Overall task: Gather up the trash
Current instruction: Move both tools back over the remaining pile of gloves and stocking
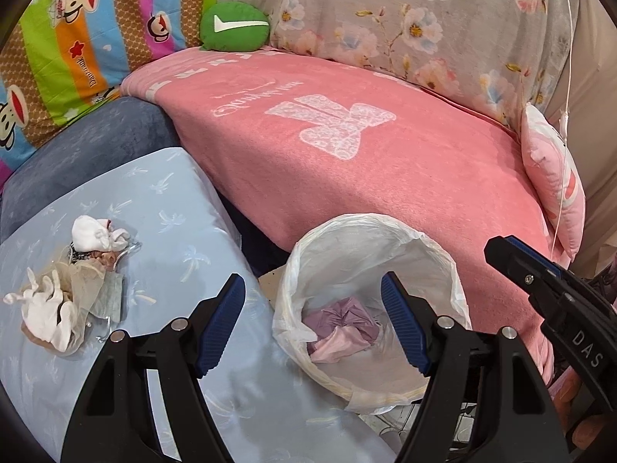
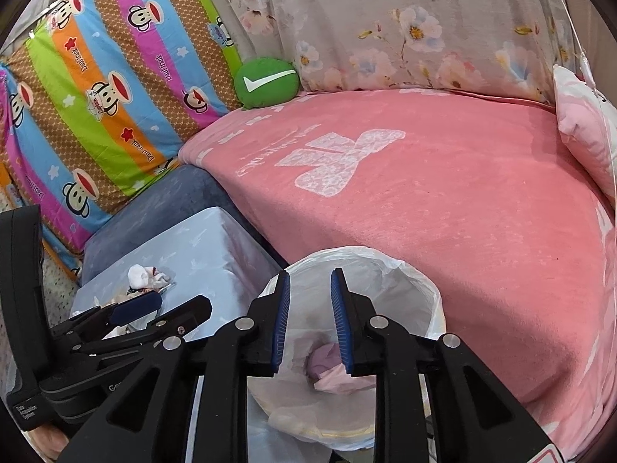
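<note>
Both wrist cams close above the lined bin (image 1: 370, 308), angled down toward the bed (image 2: 443, 212); both share bin, probably same height.

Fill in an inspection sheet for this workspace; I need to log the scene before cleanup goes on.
Surface: light blue patterned cover, with trash on its left part.
Job's things: crumpled white tissues and wrappers lie on the cover; bin with white liner stands beside it and holds pink and purple crumpled trash.
Clutter: green check-mark cushion at the back.
Grippers: left claw open, empty, poised between the cover and the bin; right claw open, empty, above the bin.
Cables: thin white cord hangs at right.
Surroundings: pink blanket, floral cloth, cartoon monkey fabric, pink pillow.
</note>
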### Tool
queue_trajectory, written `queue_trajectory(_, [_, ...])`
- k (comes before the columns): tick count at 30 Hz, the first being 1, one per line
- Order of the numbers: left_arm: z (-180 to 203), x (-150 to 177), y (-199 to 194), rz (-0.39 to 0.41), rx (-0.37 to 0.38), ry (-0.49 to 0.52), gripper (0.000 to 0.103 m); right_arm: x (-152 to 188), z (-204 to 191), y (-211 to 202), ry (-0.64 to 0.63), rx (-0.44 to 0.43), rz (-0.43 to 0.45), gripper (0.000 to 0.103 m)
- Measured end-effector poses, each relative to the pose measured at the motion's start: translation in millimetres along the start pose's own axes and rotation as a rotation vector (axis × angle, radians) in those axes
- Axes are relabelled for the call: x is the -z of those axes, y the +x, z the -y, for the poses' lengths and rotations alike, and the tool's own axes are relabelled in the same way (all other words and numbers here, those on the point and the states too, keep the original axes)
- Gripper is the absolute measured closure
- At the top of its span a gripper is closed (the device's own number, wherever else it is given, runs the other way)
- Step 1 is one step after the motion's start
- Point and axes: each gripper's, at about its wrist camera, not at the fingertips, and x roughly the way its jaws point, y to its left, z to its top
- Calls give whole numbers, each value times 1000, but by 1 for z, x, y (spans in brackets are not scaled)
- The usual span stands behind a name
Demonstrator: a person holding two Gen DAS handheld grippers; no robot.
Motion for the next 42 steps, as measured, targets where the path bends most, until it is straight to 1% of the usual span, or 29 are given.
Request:
queue_trajectory(13, [-52,9,-16,19,-72,-93,33,8,-51,20,-69,-65,-40,80])
queue_trajectory(33, [-137,31,-41,34,-181,-245,31,28,-152,50,-208,-163,-111,79])
queue_trajectory(35, [-149,34,-43,37,-196,-272,25,31,-162,53,-222,-173,-119,79])
queue_trajectory(42, [-195,48,-48,30,-250,-361,24,41,-197,66,-264,-206,-149,79])
